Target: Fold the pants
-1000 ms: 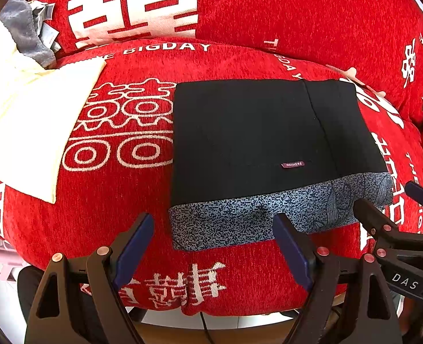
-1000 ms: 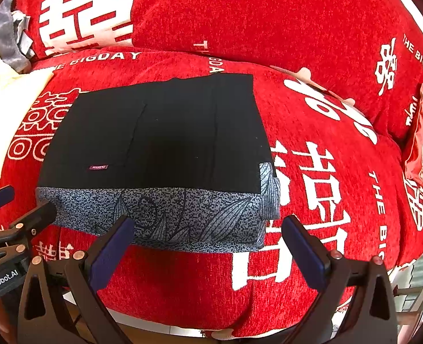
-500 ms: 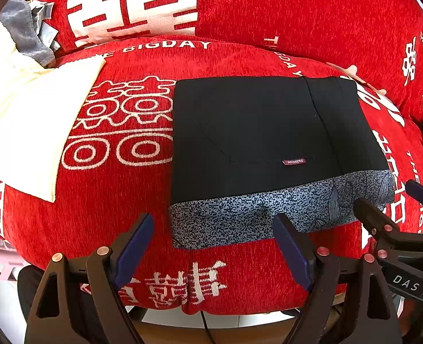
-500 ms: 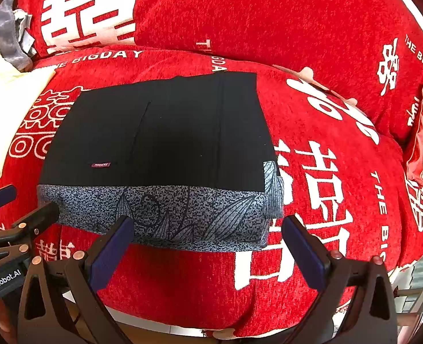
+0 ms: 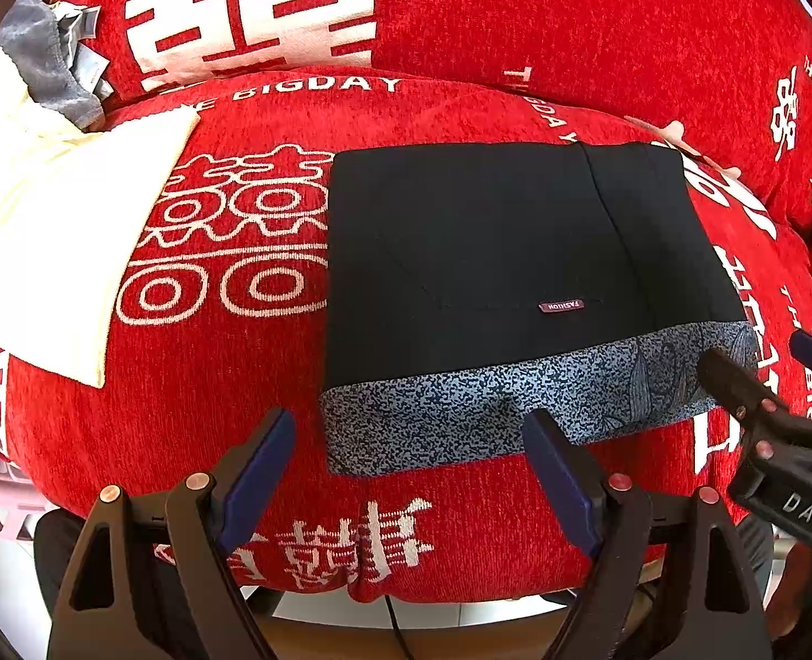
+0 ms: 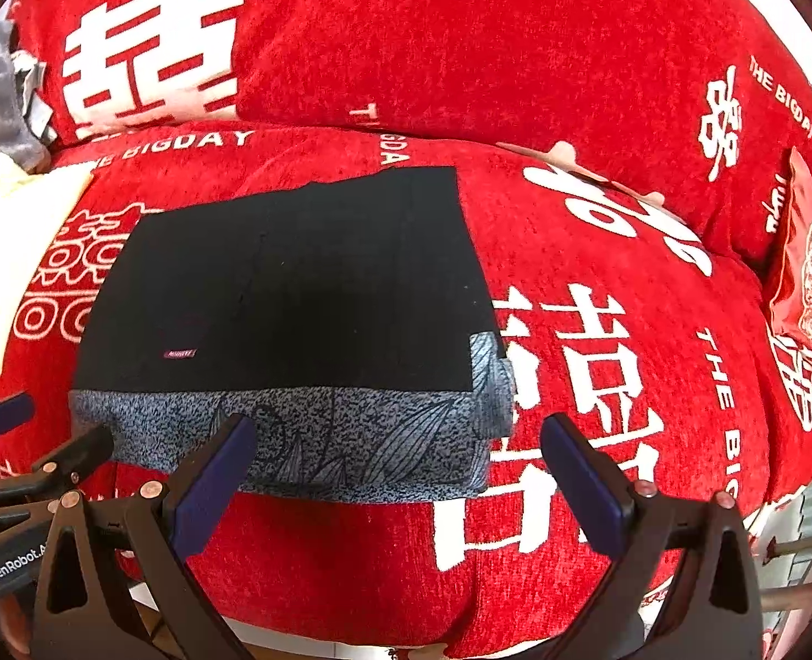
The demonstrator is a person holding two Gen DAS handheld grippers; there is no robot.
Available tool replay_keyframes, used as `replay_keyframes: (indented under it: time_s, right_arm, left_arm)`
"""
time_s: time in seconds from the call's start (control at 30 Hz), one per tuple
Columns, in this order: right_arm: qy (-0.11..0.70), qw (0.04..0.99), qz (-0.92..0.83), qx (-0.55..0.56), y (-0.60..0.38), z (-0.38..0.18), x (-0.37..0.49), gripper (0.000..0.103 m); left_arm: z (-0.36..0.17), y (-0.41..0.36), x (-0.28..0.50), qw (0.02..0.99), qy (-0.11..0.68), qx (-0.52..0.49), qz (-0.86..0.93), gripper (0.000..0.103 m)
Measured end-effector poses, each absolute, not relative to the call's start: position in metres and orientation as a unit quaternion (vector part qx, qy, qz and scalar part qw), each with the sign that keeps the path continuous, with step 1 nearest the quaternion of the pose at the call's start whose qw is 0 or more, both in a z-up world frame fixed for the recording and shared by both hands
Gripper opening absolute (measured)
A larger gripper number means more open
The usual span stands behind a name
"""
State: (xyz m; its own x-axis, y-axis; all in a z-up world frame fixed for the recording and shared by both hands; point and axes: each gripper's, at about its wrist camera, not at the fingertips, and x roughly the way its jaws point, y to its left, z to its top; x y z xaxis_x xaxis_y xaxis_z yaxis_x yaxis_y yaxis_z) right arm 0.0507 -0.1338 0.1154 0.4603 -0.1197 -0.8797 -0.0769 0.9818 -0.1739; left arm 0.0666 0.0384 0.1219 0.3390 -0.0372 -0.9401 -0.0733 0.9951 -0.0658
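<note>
The pants (image 5: 493,253) lie folded into a flat, squarish black packet on the red cushion (image 5: 213,418), which is covered in white characters and lettering. A speckled blue-grey band with a leaf pattern (image 5: 460,412) runs along the near edge of the packet, and a small dark red label (image 5: 561,306) sits on the black cloth just above that band.

The left hand-held gripper (image 5: 408,473) hovers just off the near edge of the pants with its two blue-padded fingers spread wide and nothing between them. The near left corner of the band shows in the gap between them. The right hand-held gripper (image 6: 397,473) is likewise spread and holds nothing, placed at the near right part of the pants, with the right corner of the band between its fingers. In the right wrist view, the patterned band also wraps a little way up the right edge of the packet.

To the far left of the pants a pale cream cloth (image 5: 48,231) is spread on the cushion, and a crumpled grey cloth (image 5: 56,71) lies behind it. At the far right a red packet with a white pattern (image 6: 804,275) leans against the back cushion (image 6: 515,27).
</note>
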Motion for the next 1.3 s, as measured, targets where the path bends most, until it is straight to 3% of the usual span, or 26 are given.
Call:
replay_keyframes:
  time_s: [0.9,1.1,1.3]
  right_arm:
    - [0.529,0.844,0.008,-0.086,-0.135,0.112,0.046,0.103]
    - [0.525,0.846,-0.004,-0.088,-0.141,0.112,0.038,0.103]
    - [0.542,0.837,-0.015,-0.074,-0.147,0.086,0.006,0.103]
  left_arm:
    - [0.123,0.043,0.071,0.810,0.583,-0.059,-0.011,0.086]
    - [0.128,0.052,0.058,0.833,0.548,-0.076,0.008,0.090]
    - [0.099,0.056,0.034,0.835,0.548,-0.003,0.052,0.090]
